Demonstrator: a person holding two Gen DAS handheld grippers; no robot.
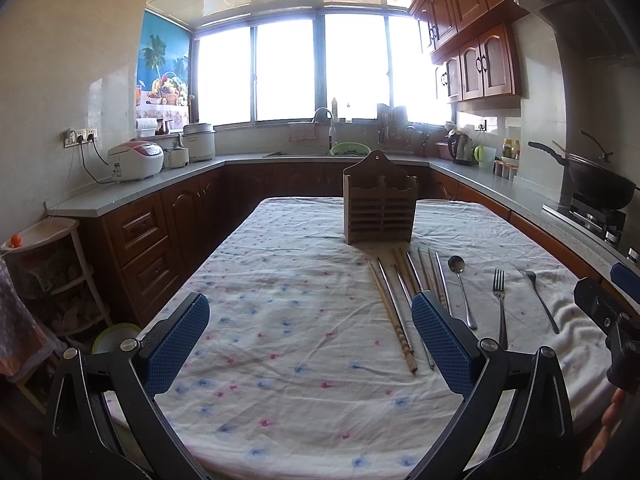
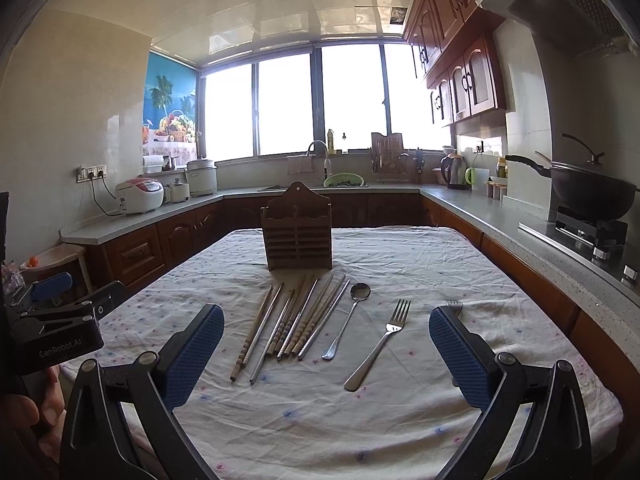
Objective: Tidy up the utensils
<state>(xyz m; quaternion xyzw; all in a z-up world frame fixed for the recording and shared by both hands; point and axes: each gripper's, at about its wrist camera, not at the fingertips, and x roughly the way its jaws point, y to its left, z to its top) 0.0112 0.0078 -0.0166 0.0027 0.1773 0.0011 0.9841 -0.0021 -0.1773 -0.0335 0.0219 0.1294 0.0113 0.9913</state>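
White tablecloth [image 2: 400, 264] with pink-blue flecks, perhaps flowers; brown holder [image 2: 297, 236]; silver spoon [image 2: 349, 320]; blue pads [image 2: 460, 356].

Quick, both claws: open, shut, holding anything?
Left claw: open, holding nothing, above the tablecloth.
Right claw: open, holding nothing, above the chopsticks, spoon and fork.

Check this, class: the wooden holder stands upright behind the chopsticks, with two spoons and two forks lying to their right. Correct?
Not quite. The right wrist view shows one spoon, not two. The wooden holder, chopsticks and two forks are as stated.
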